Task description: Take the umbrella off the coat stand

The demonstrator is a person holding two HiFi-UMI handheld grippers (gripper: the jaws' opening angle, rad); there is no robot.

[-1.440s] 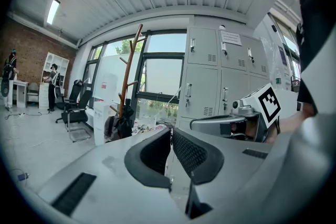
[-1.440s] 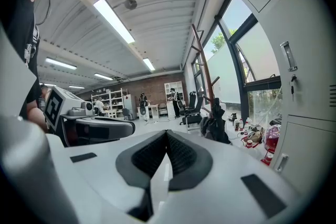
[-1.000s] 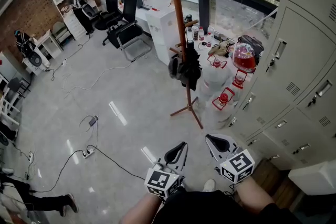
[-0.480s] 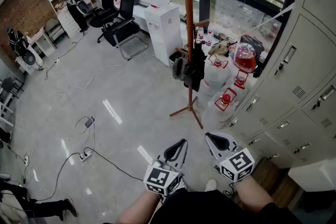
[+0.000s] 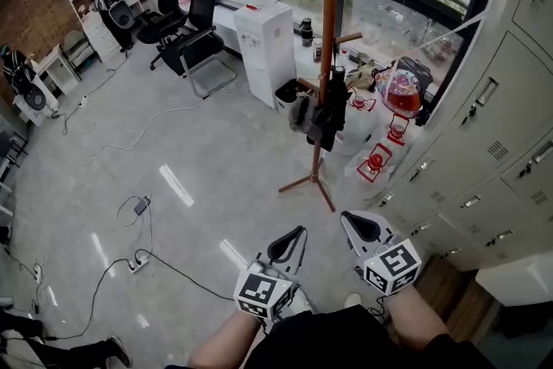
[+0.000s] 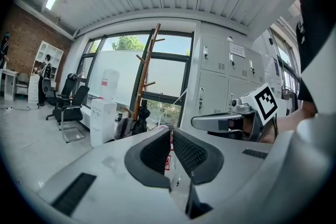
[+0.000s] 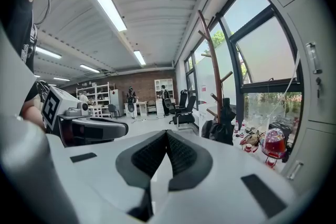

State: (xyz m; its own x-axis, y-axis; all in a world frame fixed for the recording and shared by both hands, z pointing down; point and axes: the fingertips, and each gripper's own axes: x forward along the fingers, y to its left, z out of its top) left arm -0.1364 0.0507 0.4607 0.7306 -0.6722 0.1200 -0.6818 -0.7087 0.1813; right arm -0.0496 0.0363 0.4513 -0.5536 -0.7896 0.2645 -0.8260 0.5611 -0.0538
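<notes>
The black umbrella [image 5: 327, 118] hangs low on the coat stand [image 5: 327, 22], against its pole, well ahead of both grippers. Left gripper [image 5: 298, 234] and right gripper [image 5: 350, 221] have jaws pressed together, empty (one should open before reaching). Best approach level, then lift the umbrella clear of its peg.

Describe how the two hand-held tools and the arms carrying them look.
The left tool and right tool match: pale grey shells, tapering jaws lined with black textured pads, and at the rear a white cube printed with black square markers. No cables show. The forearms are unsleeved; the person wears a black top.
</notes>
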